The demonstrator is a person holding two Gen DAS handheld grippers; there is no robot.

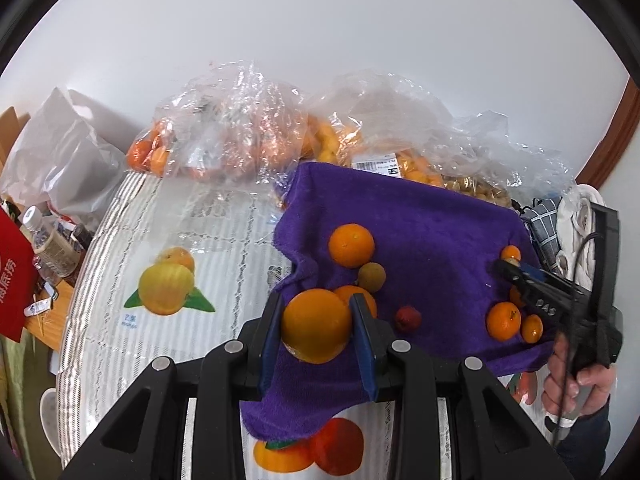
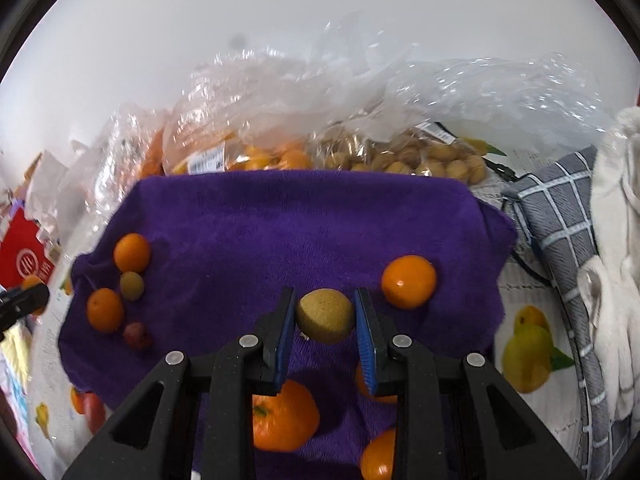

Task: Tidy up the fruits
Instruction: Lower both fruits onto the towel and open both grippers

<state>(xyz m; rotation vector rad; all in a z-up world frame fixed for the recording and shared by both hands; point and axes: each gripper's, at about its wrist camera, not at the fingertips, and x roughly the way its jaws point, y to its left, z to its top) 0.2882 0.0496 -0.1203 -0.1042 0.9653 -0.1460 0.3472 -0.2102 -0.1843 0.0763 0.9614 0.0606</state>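
Note:
A purple towel (image 1: pixel 420 216) (image 2: pixel 304 224) lies on the table with loose fruit on it. My left gripper (image 1: pixel 316 320) is shut on a large orange (image 1: pixel 316 326), held above the towel's left edge. My right gripper (image 2: pixel 325 316) is shut on a tan longan (image 2: pixel 325 316), held above the towel. In the left wrist view an orange (image 1: pixel 351 245), a longan (image 1: pixel 371 277) and a red fruit (image 1: pixel 408 319) lie mid-towel; mandarins (image 1: pixel 504 320) lie beside the right gripper (image 1: pixel 516 270). In the right wrist view oranges (image 2: pixel 409 281) (image 2: pixel 285 420) and a left cluster (image 2: pixel 132 253) lie on the towel.
Clear plastic bags of oranges (image 1: pixel 224 136), kumquats (image 1: pixel 416 168) and longans (image 2: pixel 420 156) stand behind the towel. A fruit-print tablecloth (image 1: pixel 168 288) covers the table. A checked grey cloth (image 2: pixel 560 216) and white gloves (image 2: pixel 616 240) lie at right; bottles (image 1: pixel 48 240) and a red packet (image 1: pixel 12 280) at left.

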